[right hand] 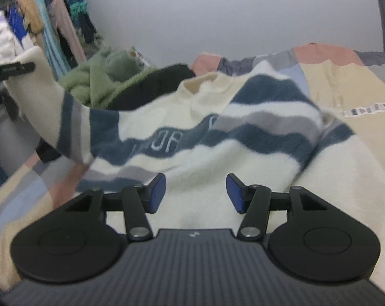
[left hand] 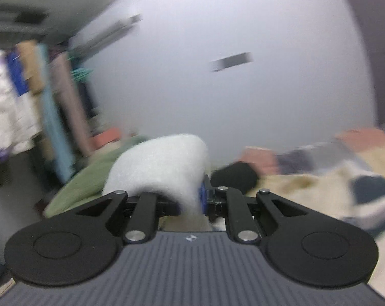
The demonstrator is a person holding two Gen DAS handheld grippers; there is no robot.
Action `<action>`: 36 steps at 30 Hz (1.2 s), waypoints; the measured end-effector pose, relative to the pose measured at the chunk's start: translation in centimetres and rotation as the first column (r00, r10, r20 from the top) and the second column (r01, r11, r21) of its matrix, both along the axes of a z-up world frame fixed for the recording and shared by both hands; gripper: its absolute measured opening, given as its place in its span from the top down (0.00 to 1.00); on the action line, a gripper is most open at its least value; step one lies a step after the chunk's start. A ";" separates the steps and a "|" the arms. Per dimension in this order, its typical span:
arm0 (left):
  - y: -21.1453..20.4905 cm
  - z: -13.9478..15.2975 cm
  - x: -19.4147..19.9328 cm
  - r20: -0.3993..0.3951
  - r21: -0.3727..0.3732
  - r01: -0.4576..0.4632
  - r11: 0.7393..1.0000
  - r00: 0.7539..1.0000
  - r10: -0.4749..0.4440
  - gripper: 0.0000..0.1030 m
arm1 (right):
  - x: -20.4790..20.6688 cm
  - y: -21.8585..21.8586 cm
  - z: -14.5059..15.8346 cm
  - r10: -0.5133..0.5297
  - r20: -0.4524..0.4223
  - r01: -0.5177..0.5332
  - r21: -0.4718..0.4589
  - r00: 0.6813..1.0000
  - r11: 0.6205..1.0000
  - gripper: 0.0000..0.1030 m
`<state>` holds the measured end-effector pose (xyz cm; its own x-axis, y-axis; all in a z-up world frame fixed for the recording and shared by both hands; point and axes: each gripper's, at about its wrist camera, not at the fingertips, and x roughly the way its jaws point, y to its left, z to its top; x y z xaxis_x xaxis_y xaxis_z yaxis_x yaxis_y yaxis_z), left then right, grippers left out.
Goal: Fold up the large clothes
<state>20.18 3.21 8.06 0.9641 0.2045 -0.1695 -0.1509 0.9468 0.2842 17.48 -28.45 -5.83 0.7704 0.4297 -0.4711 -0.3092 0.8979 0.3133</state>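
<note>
Beneath everything you have the bed with its patchwork quilt of beige, salmon and grey blocks (right hand: 345, 86); only its right side and a strip at lower left show, the rest is covered. Spread over it lies the large cream fleece sweater with navy and grey stripes (right hand: 182, 127), chest lettering partly readable but smeared by blur. Its lower body runs under your right gripper and out of frame. One sleeve (right hand: 47, 97) rises off the bed toward upper left, where its cream cuff meets the dark tip of your left gripper (right hand: 14, 70) at the frame edge.

Behind the sweater sit a fuzzy green garment (right hand: 103, 79) and a black one (right hand: 154, 84), both half hidden. A row of hanging clothes (right hand: 26, 28) fills the far left, cut off by the frame.

In the left wrist view your left gripper (left hand: 192, 199) has its jaws closed on the cream sleeve cuff (left hand: 156, 165), which bulges up over them and hides the left pad; only 1 blue pad edge peeks out. That whole view is heavily motion-blurred, so the wall, the hanging clothes and the quilt are streaks.

Your right gripper (right hand: 195, 193) hovers low over the sweater's white body, jaws wide apart, both blue pads (right hand: 158, 192) bare and holding nothing. You cannot tell whether they touch the fabric.
</note>
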 end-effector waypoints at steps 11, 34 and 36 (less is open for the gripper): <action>-15.2 -11.3 -1.1 -0.270 -0.316 0.178 0.932 0.925 -0.268 0.84 | 0.6 -4.7 -0.2 -0.135 -0.055 0.140 0.111 0.989 0.984 0.45; -6.7 -11.7 -5.5 -0.452 -0.606 0.035 0.795 0.807 -0.380 0.49 | -0.3 -0.9 0.6 -0.002 0.053 -0.001 0.054 0.999 0.999 0.41; -5.0 -12.4 -6.2 -0.449 -0.619 0.014 0.785 0.814 -0.369 0.49 | -0.6 -0.1 0.9 0.033 0.080 -0.036 0.041 0.996 0.999 0.38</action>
